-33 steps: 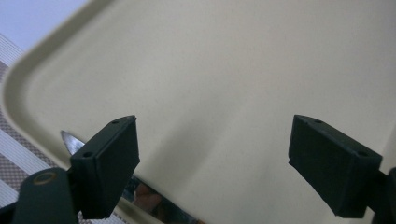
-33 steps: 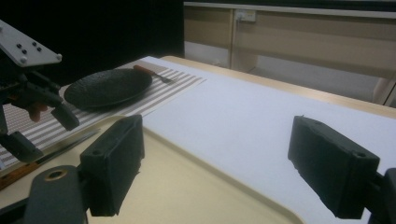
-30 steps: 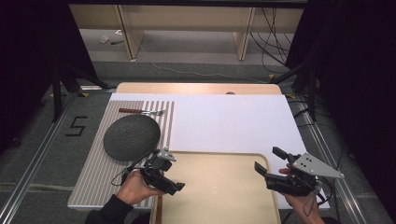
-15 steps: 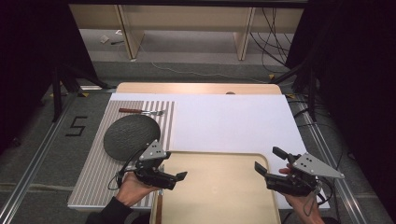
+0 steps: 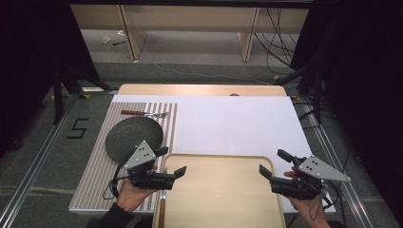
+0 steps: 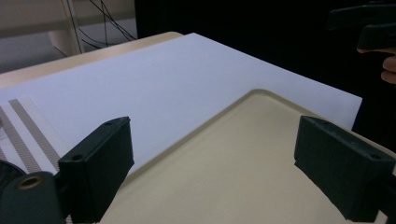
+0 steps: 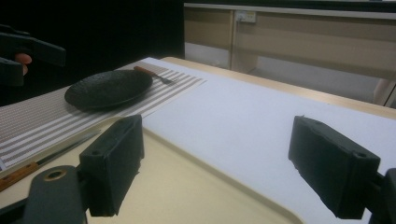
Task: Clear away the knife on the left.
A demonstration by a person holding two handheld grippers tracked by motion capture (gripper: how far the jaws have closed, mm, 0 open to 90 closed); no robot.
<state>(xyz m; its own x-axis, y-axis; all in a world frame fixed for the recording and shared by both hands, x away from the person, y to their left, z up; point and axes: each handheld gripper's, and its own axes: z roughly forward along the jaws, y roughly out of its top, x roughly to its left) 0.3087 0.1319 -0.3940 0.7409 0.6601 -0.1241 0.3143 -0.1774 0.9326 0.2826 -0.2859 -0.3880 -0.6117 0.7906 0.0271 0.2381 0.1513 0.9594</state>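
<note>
On white table cover point(image 5: 233, 121), beige tray point(image 5: 218, 190), left gripper point(image 5: 171, 163) and right gripper point(image 5: 273, 164) both released.

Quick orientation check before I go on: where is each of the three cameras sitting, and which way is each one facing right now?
High view: above the person's side, looking forward and down; both hands, left gripper, right gripper.
Left gripper view: on the left gripper, facing the beige plastic tray; open jaws show.
Right gripper view: on the right gripper, facing the round black plate.
Shared: tray, white sheet.
</note>
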